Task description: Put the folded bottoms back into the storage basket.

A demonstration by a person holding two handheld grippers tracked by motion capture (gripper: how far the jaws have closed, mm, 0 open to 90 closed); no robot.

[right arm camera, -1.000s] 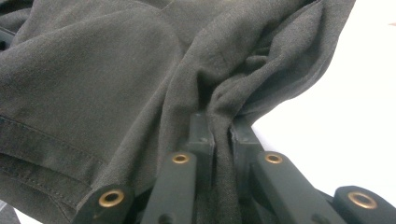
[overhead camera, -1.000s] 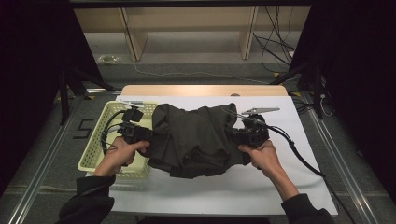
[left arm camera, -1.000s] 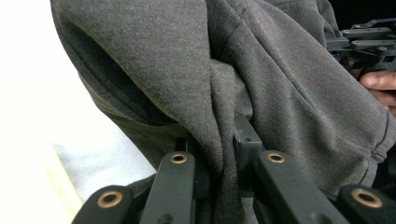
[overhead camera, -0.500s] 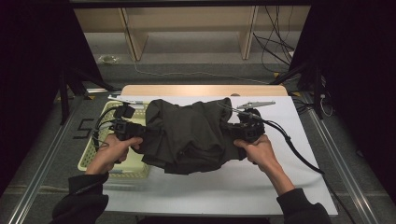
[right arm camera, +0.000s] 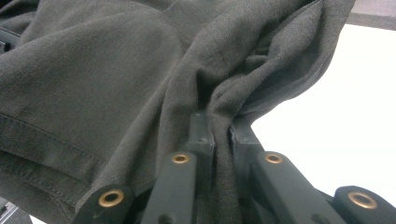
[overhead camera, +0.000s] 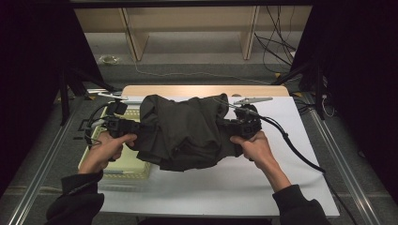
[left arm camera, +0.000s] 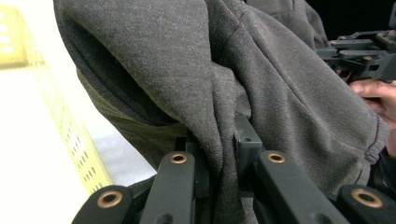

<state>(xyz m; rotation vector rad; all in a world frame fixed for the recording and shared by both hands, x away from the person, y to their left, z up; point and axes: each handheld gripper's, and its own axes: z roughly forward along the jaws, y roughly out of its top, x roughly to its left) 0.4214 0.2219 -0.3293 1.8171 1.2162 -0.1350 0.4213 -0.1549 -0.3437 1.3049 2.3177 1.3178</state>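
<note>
A dark olive-grey garment [overhead camera: 187, 131] hangs bunched between my two grippers above the white table sheet [overhead camera: 281, 178]. My left gripper [overhead camera: 133, 127] is shut on the garment's left edge; in the left gripper view a fold of the cloth [left arm camera: 224, 93] is pinched between the jaws of the left gripper [left arm camera: 223, 140]. My right gripper [overhead camera: 233, 126] is shut on the right edge, and the right gripper view shows the fabric [right arm camera: 116, 70] gathered into the clamped jaws of the right gripper [right arm camera: 220, 133]. The garment's lower hem sags toward the table.
A pale yellow perforated basket [overhead camera: 117, 169] sits on the table under my left hand, its wall [left arm camera: 70, 135] also seen in the left gripper view. Cables [overhead camera: 291, 145] trail from the right gripper across the sheet. Wooden shelving legs [overhead camera: 133, 40] stand beyond the table.
Both hands have lifted the garment a little and carried it away from me; it hangs higher above the sheet. Both grips are unchanged.
</note>
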